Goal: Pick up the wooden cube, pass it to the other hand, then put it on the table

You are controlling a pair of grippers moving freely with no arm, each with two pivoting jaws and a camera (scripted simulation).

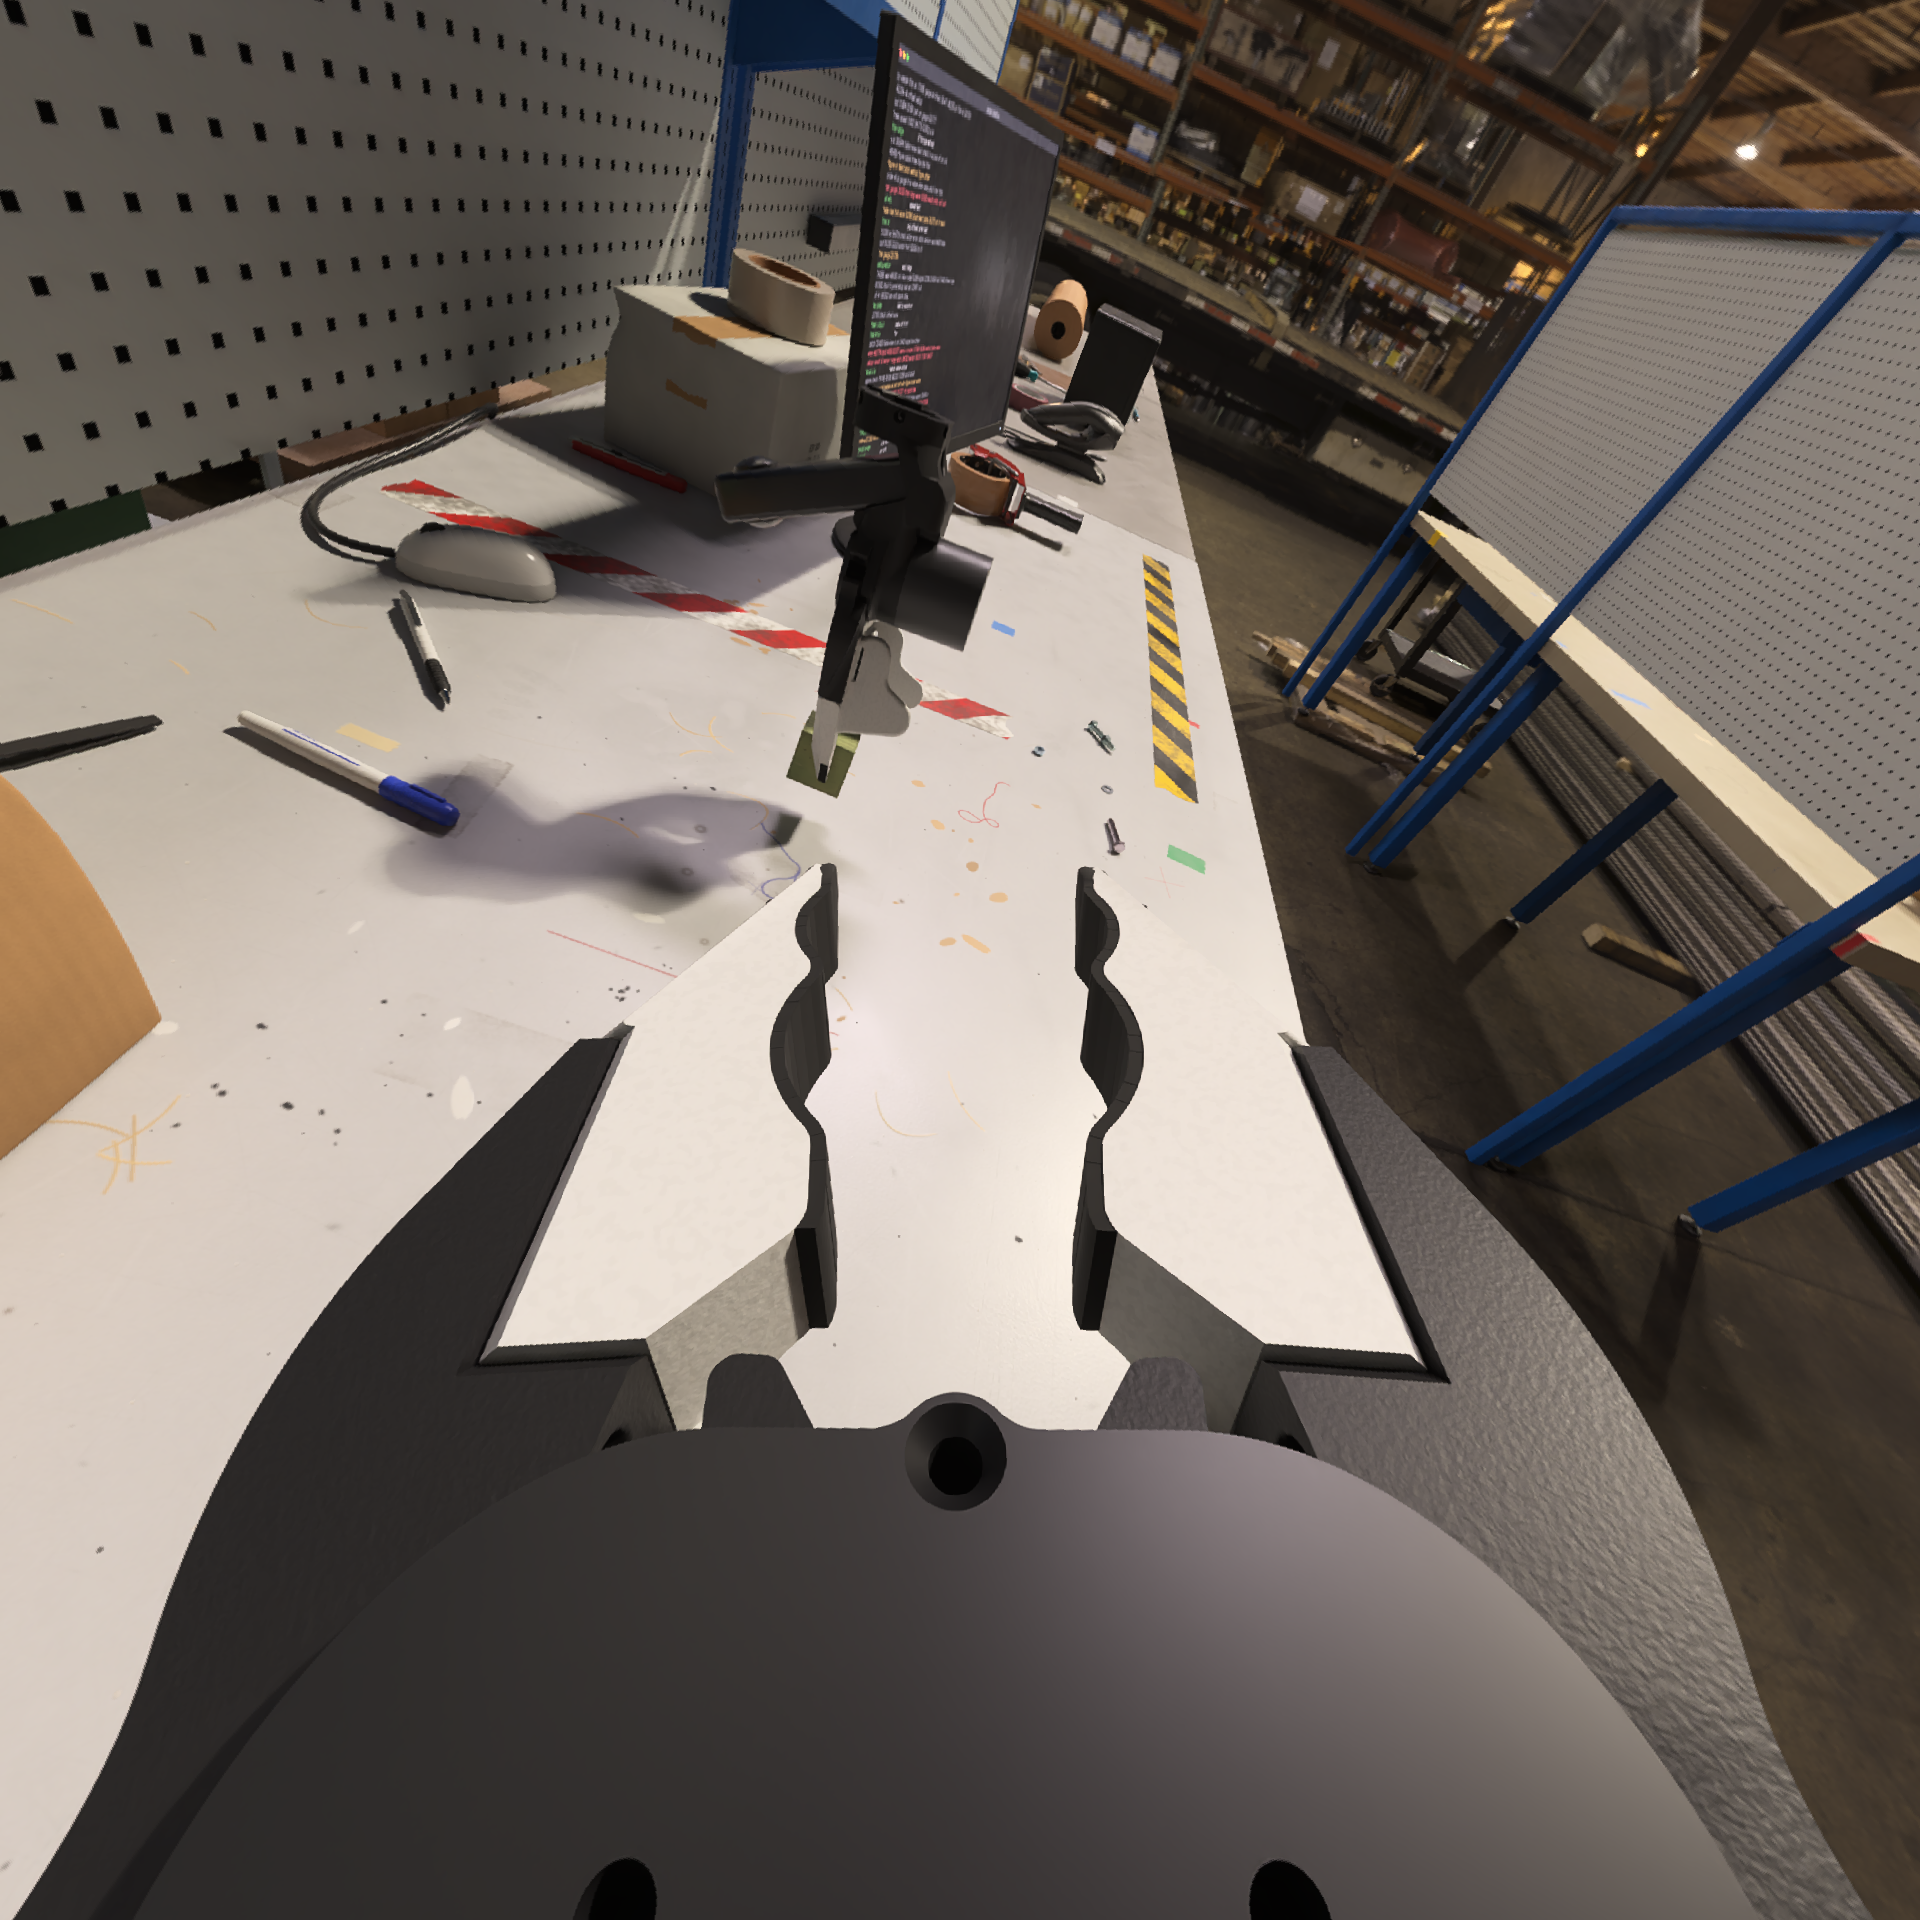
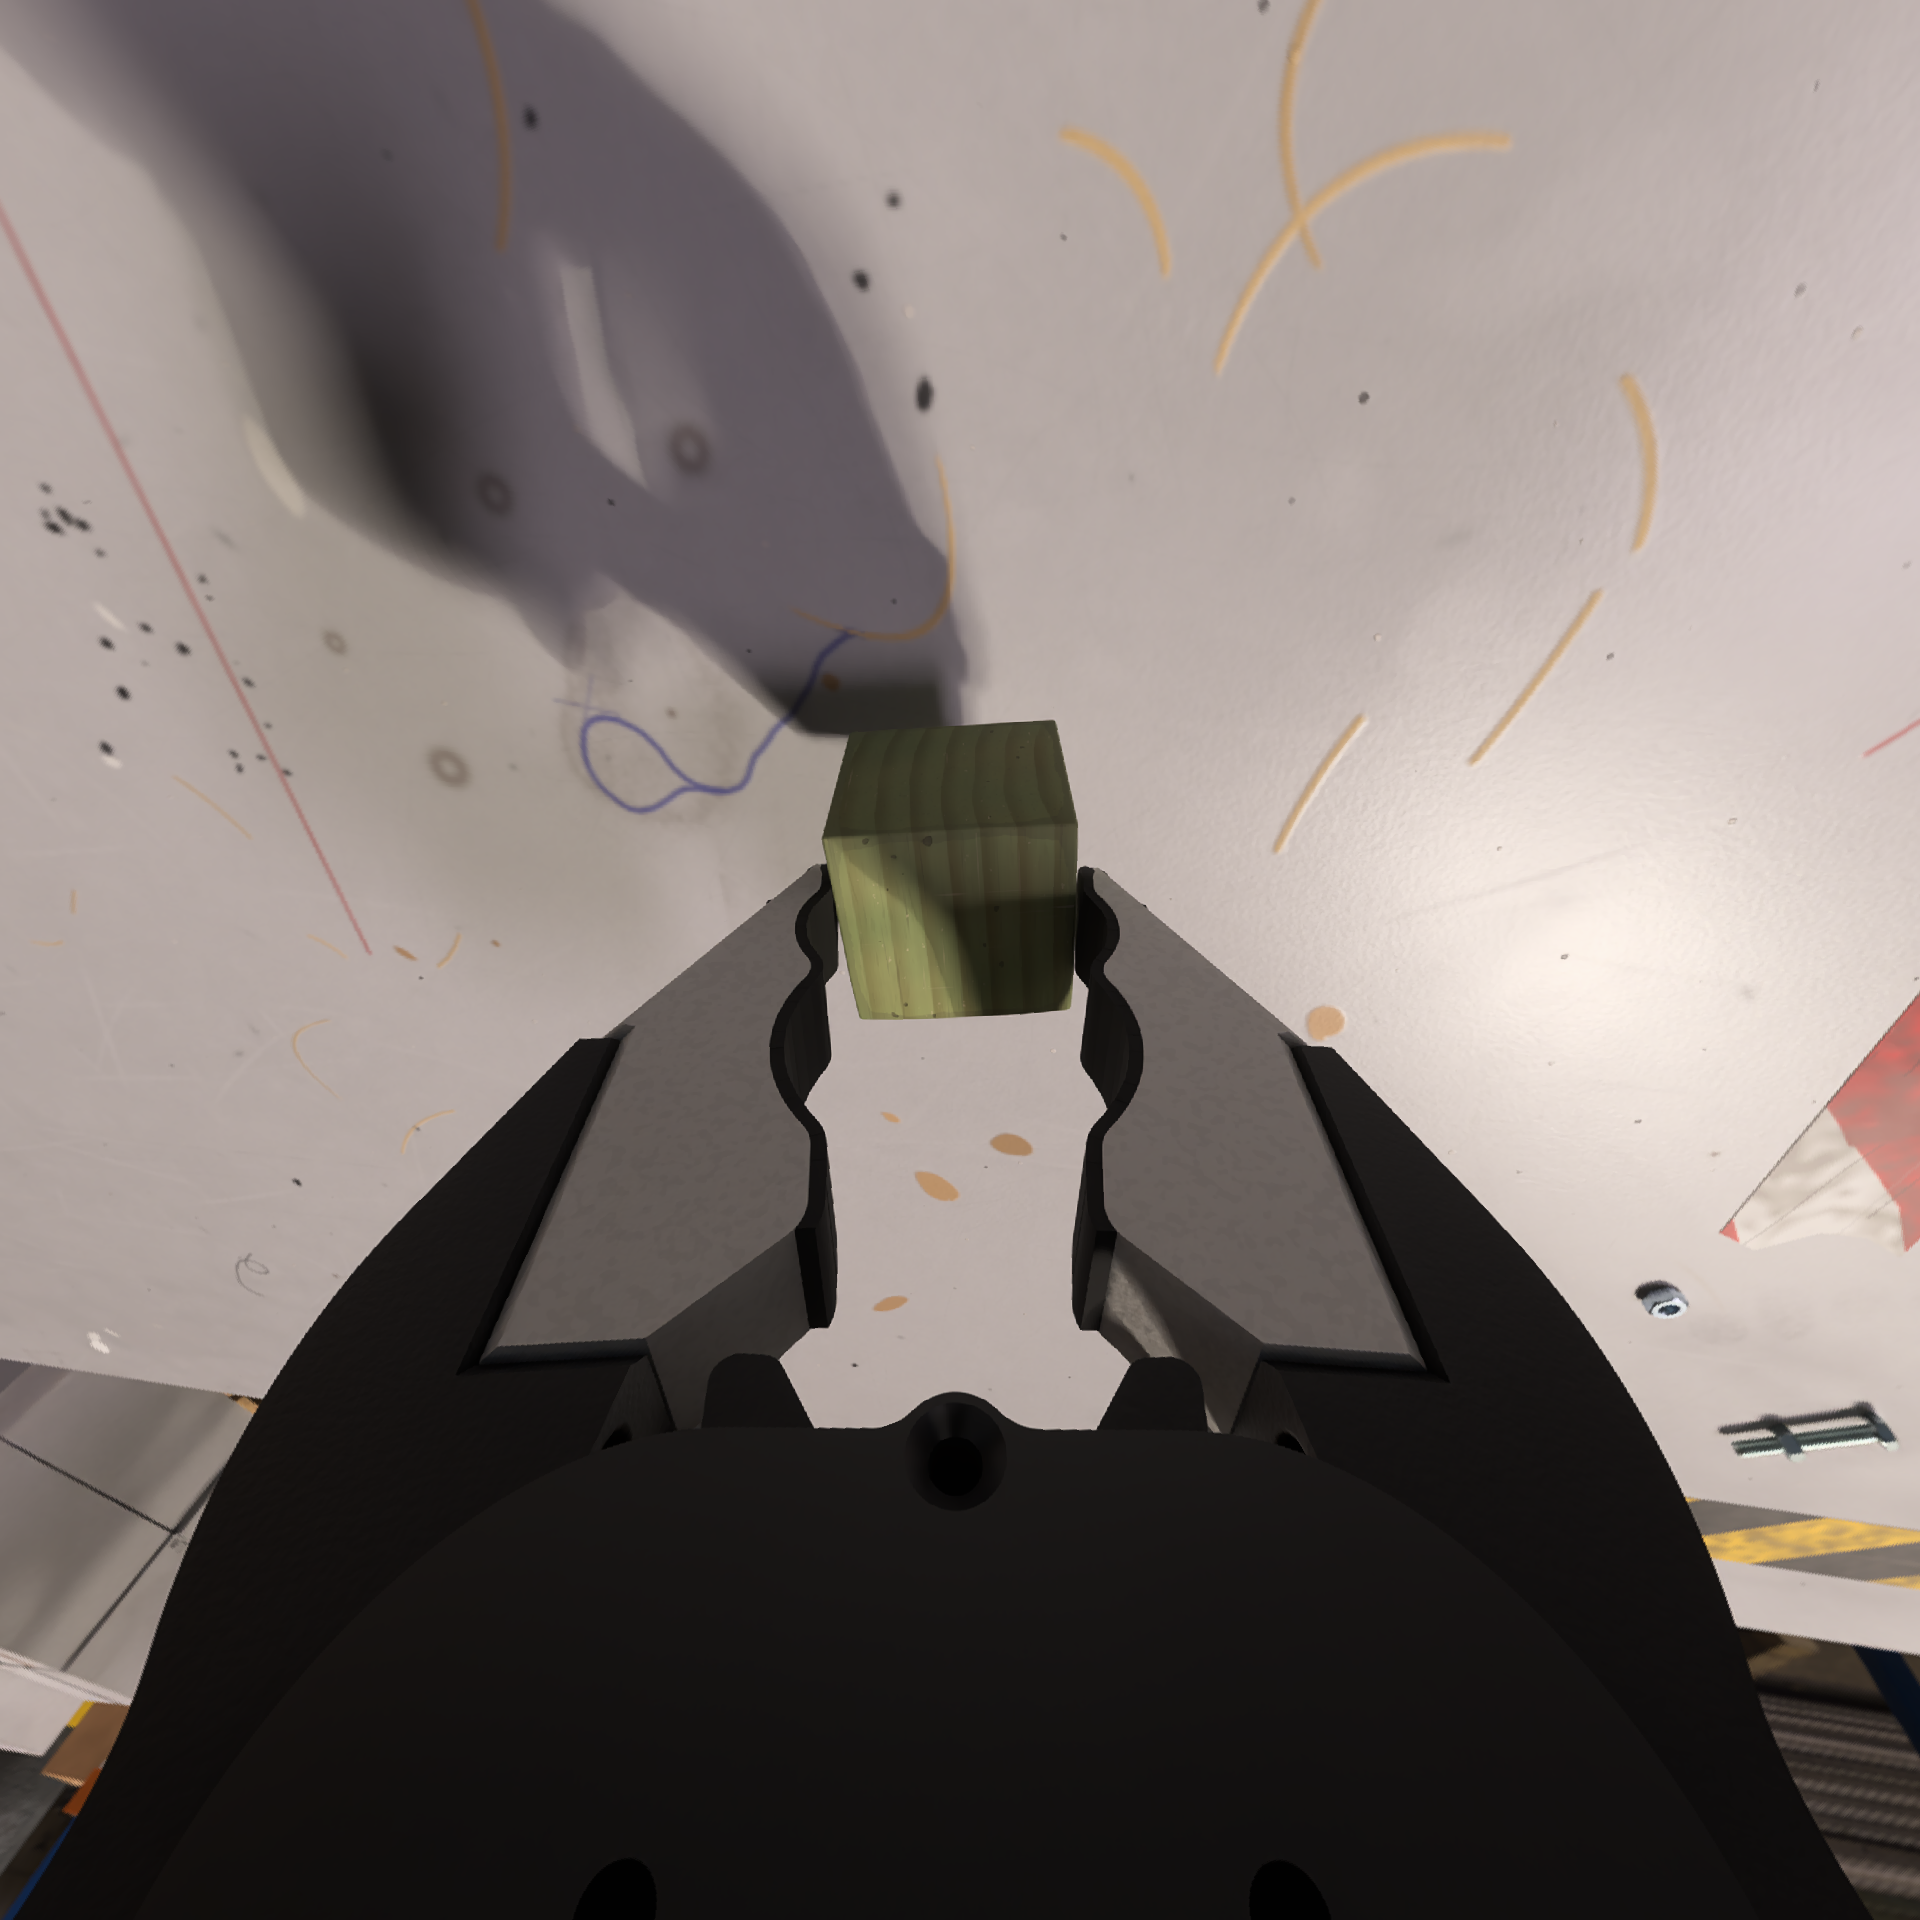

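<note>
Cube first: we see the greenish wooden cube (image 2: 951,883) clamped at the right gripper (image 2: 954,894) tips, dead ahead of the empty left gripper (image 1: 954,883) (jaws apart), above the table's (image 1: 312,1039) middle.

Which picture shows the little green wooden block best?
The right wrist view: the wooden cube fills the middle, close up, pinched between the right tool's fingertips, its grain clear. The left wrist view shows the same cube only small and far off, partly hidden behind that tool.

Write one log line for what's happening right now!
right hand-held gripper: shut on wooden cube, above table | left hand-held gripper: open, empty | handover: not yet
</note>
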